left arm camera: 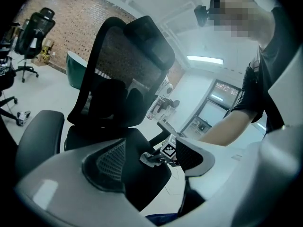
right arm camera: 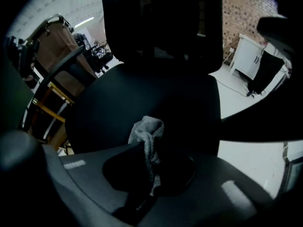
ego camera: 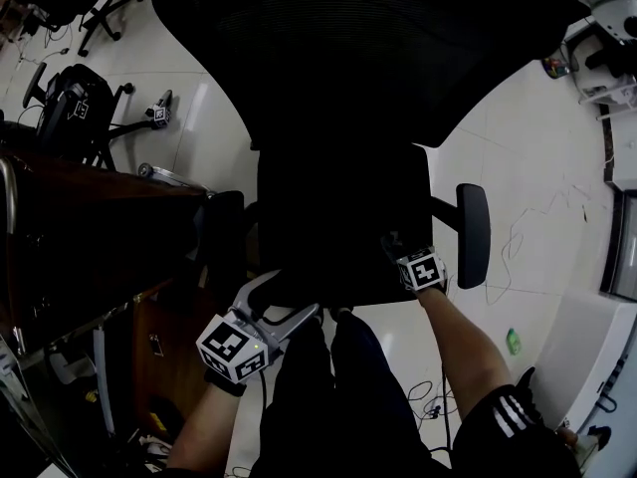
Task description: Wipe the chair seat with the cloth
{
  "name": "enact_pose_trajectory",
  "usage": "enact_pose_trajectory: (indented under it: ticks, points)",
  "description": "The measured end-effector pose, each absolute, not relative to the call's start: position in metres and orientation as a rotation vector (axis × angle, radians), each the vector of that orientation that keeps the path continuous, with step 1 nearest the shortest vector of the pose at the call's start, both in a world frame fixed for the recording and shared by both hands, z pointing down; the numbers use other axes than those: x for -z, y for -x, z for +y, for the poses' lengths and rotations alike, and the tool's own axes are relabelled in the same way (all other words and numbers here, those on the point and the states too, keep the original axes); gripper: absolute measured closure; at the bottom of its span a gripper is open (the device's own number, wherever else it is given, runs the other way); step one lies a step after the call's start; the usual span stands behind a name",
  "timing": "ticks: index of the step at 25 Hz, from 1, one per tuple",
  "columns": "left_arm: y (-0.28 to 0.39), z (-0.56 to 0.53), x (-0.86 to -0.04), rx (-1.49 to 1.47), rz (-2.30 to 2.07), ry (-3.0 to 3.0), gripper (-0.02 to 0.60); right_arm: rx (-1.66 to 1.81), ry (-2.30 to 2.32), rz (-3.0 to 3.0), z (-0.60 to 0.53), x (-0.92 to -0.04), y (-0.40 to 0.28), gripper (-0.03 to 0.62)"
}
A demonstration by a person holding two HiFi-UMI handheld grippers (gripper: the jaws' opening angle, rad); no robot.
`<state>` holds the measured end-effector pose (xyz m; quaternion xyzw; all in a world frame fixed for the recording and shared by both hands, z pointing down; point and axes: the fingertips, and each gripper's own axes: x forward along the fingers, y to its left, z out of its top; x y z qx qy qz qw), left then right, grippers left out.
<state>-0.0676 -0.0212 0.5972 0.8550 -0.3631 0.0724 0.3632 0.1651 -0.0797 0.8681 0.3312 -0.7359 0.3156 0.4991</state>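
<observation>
Wipe under way, I judge: my right claw (right arm camera: pixel 147 157) pinches the grey cloth (right arm camera: pixel 147 129) at front-right of the office chair seat (right arm camera: pixel 142 89).
Left claw (ego camera: pixel 291 307) spread, empty, by seat's front-left edge. Next: drag cloth across seat w/ steady pressure, toward the back.

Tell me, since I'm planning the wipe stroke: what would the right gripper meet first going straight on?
Likely the chair seat just ahead of the cloth held in the right gripper; beyond it, the backrest. Depth unclear.
</observation>
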Motion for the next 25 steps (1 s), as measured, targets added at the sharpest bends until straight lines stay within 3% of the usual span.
enact_pose_trajectory:
  ticks: [9, 14, 19, 25]
  points:
    - [0.111, 0.003, -0.611, -0.225, -1.004, -2.145, 0.227, -0.814, -0.473, -2.094, -0.029, -0.845, 0.046, 0.543]
    - [0.122, 0.011, -0.615, -0.236, -1.017, -2.124, 0.227, -0.795, -0.269, -2.121, 0.023, -0.844, 0.132, 0.543]
    - [0.125, 0.015, -0.625, -0.24, -1.021, -2.105, 0.227, -0.688, -0.119, -2.096, 0.06, -0.867, 0.153, 0.543]
    - [0.106, 0.011, -0.63, -0.247, -0.984, -2.101, 0.227, -0.694, -0.078, -2.077, 0.063, -0.875, 0.118, 0.543]
